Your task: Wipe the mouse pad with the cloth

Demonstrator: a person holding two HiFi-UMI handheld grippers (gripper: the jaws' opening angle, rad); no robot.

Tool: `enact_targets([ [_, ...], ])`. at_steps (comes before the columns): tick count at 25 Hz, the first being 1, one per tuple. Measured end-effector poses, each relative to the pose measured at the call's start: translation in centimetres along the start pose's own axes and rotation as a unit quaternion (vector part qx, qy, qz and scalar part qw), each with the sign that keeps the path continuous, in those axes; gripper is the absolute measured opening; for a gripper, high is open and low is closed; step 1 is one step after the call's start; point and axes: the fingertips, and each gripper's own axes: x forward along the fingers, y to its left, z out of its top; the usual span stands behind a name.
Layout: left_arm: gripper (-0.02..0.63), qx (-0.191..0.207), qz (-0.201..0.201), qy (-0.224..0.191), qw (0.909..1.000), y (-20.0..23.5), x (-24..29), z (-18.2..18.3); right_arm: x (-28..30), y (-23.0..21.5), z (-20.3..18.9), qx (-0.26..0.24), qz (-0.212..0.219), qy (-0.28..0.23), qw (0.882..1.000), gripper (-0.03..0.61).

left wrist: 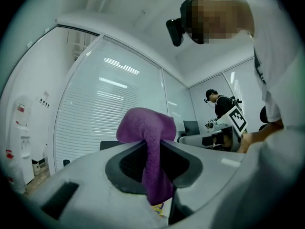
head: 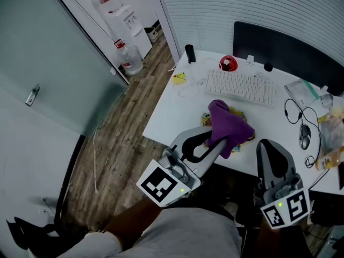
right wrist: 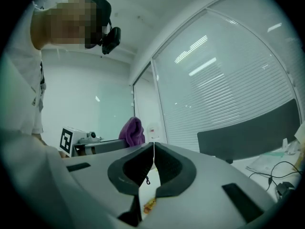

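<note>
Cloth [head: 228,125], purple and bunched, hangs from the left gripper [head: 215,141] over the near edge of the desk [head: 177,112], between that edge and the keyboard [head: 241,86]. Under it lies a flat yellow-printed item [head: 235,112], mostly covered; I take it for the mouse pad but cannot be sure. The right gripper [head: 264,145] is held off the near edge, beside the cloth and apart from it. A mouse [head: 305,136] sits toward the right edge.

From the left gripper view, the left gripper [left wrist: 153,149] has its jaws pinching the cloth [left wrist: 147,128]. One fold mushrooms above them and a tail drops through below.

From the right gripper view, the right gripper [right wrist: 153,161] has its jaws pressed together with nothing between them. The cloth [right wrist: 133,131] shows off to the side.

By my reading the grasp is done and the wiping has not begun, since the cloth looks lifted and not pressed flat. The next move calls for lowering the loose bulk onto the pad and sweeping it across. The right gripper could steady the pad so it does not slide toward the edge.
</note>
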Motion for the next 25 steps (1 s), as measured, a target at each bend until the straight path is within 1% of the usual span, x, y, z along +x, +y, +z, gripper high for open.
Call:
enact_targets([
  [8, 0.081, 0.008, 0.009, -0.027, 0.9996, -0.7, -0.6, 1.2, -0.7, 1.3, 1.1, -0.014, 0.002, -0.025, 1.000, 0.011],
  [25, 0.081, 0.008, 0.024, -0.025, 0.9994, 0.0, -1.2, 0.8, -0.5, 1.6, 0.3, -0.020, 0.000, -0.018, 1.000, 0.011],
])
